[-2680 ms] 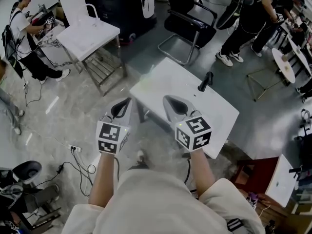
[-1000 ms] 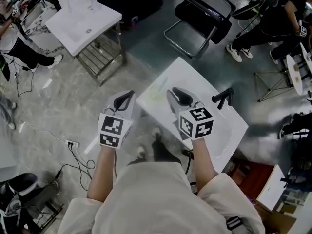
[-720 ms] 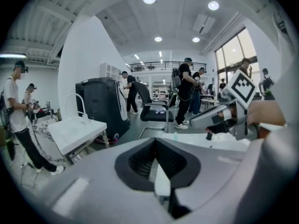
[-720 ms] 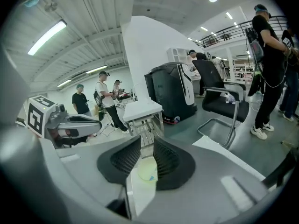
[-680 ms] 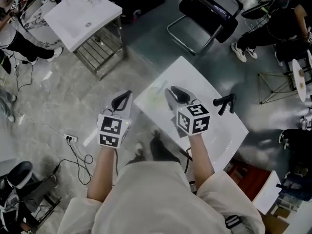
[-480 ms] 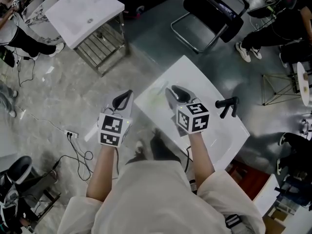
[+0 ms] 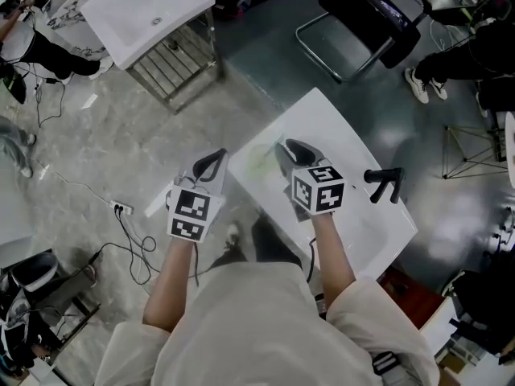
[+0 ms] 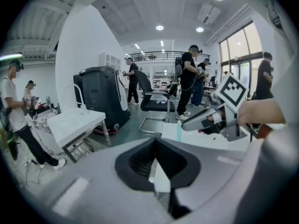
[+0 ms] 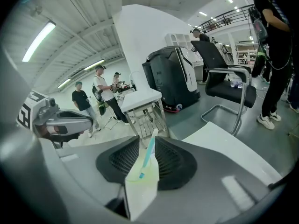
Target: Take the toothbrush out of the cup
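On table (image 7: 348, 133): toothbrush (image 9: 147, 152) in cup (image 9: 142, 173), black object (image 7: 385, 185); left hand-held gripper (image 7: 222, 151) closed, right hand-held gripper (image 7: 285, 143) ajar.

The table (image 7: 346, 135) top is white, smooth and glossy, with a hard laminate or plastic look. The floor (image 7: 121, 143) around it is mottled grey stone or polished concrete, shiny enough to carry reflections. The left gripper (image 7: 211, 164) and right gripper (image 7: 290, 145) have matt pale-grey plastic shells and black, ribbed, rubbery pads (image 9: 170, 160); each marker cube (image 7: 319, 188) is matt, printed black on white. The toothbrush (image 9: 148, 148) is smooth pale-teal plastic and the cup (image 9: 134, 177) is translucent pale-green plastic. At 1 o'clock, a chair (image 7: 370, 10) pairs black padding with bright chromed tube. At 6 o'clock, the shirt (image 7: 257, 328) is matt cream cloth.
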Available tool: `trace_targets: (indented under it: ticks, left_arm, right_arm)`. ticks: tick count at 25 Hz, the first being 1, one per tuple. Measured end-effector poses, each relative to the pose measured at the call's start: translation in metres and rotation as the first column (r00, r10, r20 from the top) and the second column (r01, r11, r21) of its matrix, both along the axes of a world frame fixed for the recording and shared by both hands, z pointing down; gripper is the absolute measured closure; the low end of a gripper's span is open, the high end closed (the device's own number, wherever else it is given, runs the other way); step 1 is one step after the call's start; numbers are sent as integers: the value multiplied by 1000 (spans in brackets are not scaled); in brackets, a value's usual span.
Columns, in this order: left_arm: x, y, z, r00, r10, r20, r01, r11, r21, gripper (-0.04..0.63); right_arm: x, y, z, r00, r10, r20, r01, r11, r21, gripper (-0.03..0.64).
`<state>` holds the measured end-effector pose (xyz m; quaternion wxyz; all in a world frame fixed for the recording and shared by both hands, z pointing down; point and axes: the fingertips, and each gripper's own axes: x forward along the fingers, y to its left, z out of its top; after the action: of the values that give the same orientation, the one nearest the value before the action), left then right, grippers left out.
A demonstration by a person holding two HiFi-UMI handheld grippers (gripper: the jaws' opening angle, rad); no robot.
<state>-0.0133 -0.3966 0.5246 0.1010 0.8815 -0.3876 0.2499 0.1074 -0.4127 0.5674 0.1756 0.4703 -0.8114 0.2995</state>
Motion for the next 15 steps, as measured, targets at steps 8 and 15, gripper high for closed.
trace_targets:
  ticks: [8,15]
  left_arm:
    - [-4,-5,16,1000,-25,14,26,999,-25,595]
    - [-4,-6,23,999,-24,23,24,999,-36,595]
  right_arm:
    - [0,-11,20,1000,-16,13,17,1000,-27,503]
    - [-7,-14,30,999,-33,8,34,998,-46,509]
